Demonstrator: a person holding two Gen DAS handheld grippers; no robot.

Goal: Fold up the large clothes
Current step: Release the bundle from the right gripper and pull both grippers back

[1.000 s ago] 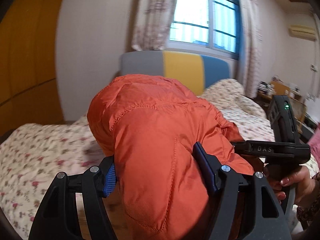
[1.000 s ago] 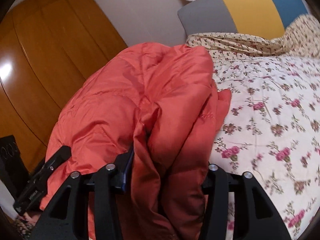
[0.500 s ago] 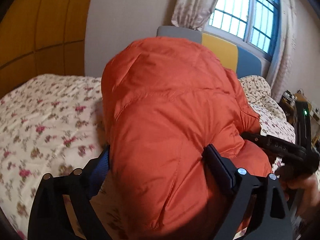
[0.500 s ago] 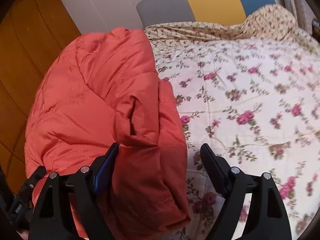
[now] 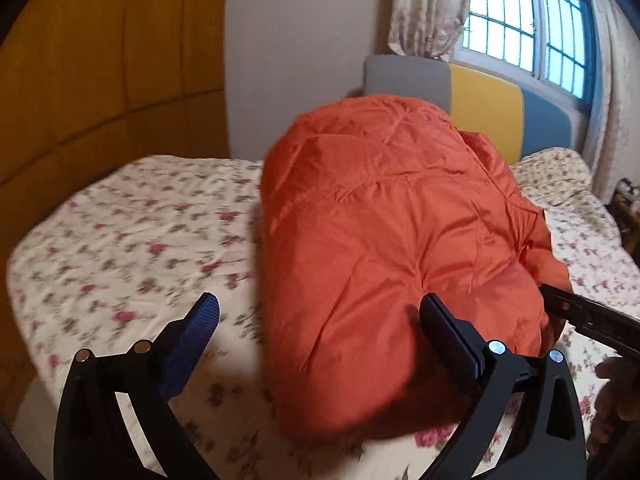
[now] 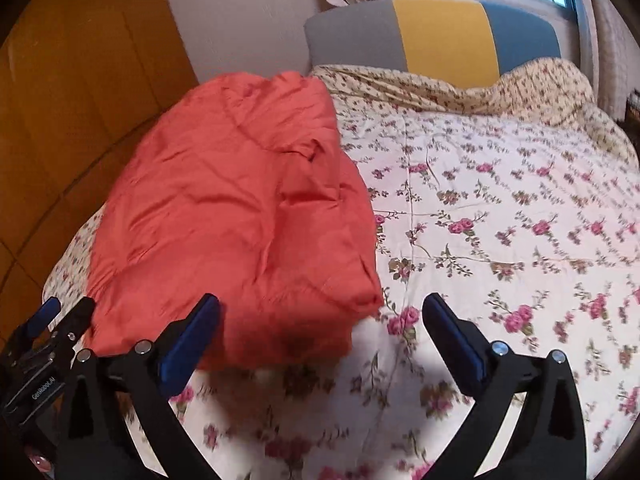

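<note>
An orange puffy jacket (image 5: 392,248) lies folded in a thick bundle on the floral bedspread (image 5: 132,240); it also shows in the right wrist view (image 6: 232,216). My left gripper (image 5: 320,316) is open, its jaws wide apart, with the near end of the bundle lying between the fingers. My right gripper (image 6: 320,316) is open and empty, just in front of the bundle's near right corner. The left gripper also shows at the lower left of the right wrist view (image 6: 44,332).
A grey, yellow and blue headboard (image 6: 440,32) stands at the far end of the bed. Wooden wardrobe panels (image 5: 92,68) line the left side. A window with curtains (image 5: 520,20) is behind. The bedspread (image 6: 500,220) lies flat to the right of the jacket.
Both grippers have opened and let go of the jacket. The bundle has come down from the air and now rests on the bed. Both grippers have drawn back a little.
</note>
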